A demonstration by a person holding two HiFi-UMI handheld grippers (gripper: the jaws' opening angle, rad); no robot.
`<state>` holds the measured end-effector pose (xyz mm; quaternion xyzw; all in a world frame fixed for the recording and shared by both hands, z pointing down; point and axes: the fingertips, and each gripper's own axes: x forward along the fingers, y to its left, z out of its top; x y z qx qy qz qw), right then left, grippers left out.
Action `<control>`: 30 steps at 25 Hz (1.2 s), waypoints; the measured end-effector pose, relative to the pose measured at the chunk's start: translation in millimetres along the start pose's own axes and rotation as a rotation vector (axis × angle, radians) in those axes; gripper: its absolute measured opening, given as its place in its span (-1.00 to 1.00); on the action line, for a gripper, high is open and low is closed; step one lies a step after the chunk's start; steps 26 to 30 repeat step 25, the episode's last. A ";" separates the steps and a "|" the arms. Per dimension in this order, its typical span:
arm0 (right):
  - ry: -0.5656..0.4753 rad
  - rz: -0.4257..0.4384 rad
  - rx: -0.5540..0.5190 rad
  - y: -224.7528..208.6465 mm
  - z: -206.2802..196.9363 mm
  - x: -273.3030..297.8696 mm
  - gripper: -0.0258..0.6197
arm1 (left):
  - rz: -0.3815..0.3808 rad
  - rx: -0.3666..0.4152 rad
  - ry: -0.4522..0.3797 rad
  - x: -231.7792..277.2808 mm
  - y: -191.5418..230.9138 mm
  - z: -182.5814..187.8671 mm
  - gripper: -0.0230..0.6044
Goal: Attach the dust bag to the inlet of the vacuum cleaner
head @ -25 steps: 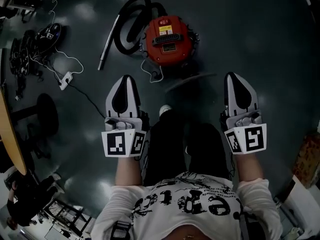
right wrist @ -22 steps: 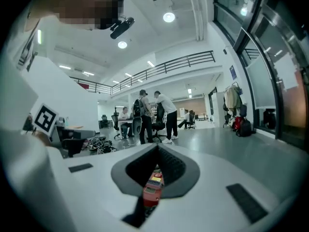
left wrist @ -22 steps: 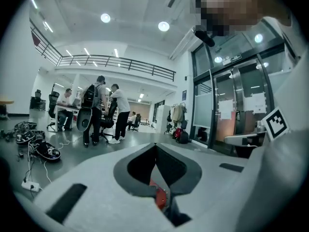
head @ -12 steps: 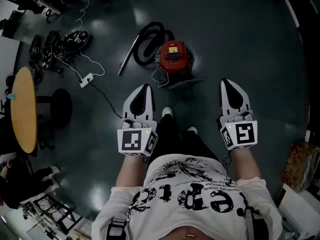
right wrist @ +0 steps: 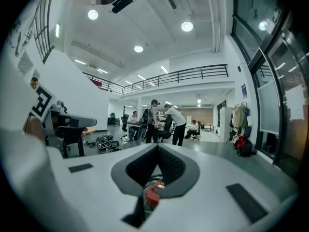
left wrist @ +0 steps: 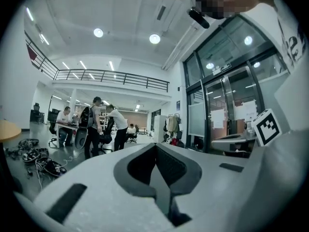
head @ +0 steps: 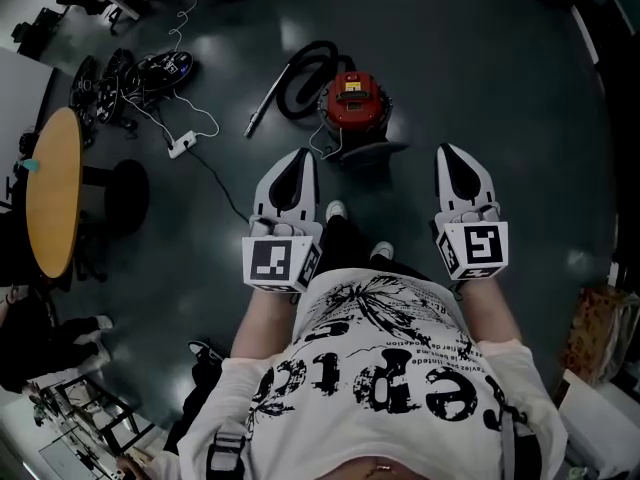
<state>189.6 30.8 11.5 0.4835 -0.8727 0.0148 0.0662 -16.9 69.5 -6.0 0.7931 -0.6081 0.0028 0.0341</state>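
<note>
On the dark, glossy floor [head: 480, 58] in the head view stands the vacuum cleaner [head: 355, 103]: a squat, round red drum with a black handle across its lid and a yellow label. Its ribbed black hose [head: 298, 68] coils just beside it and ends in a straight metal wand [head: 262, 116]. The machine sits out ahead of both grippers, well apart from the round wooden table [head: 50, 203] at the floor's left side. I hold the left gripper [head: 298, 158] and the right gripper [head: 449, 155] level over the floor. Both are smooth grey tapered shells, and each carries a cube of square markers.

Looking along the left gripper view, I see the jaws pressed together on nothing, their dark ribbed pads [left wrist: 169, 166] meeting at the tip. Beyond them, people [left wrist: 99, 127] stand by desks.

Along the right gripper view the jaws are likewise together and empty. Through the narrow slot below the pads a sliver of the red drum shows, down on the floor.
</note>
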 end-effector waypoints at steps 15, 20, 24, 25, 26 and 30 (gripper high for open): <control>0.005 0.002 -0.025 4.1 -4.6 -25.2 -0.91 | -0.029 0.050 -0.008 -7.6 -25.5 6.5 -0.91; 0.003 0.013 -0.048 2.8 -4.0 -24.1 -0.92 | -0.043 0.063 -0.001 3.7 -26.6 6.3 -0.91; 0.006 0.022 -0.053 1.4 -0.5 -24.5 -0.91 | -0.039 0.041 0.010 7.4 -28.2 6.8 -0.91; 0.008 0.023 -0.053 0.0 -0.2 -24.6 -0.92 | -0.039 0.036 0.013 8.9 -29.5 6.8 -0.91; 0.008 0.023 -0.053 0.0 -0.2 -24.6 -0.92 | -0.039 0.036 0.013 8.9 -29.5 6.8 -0.91; 0.008 0.023 -0.053 0.0 -0.2 -24.6 -0.92 | -0.039 0.036 0.013 8.9 -29.5 6.8 -0.91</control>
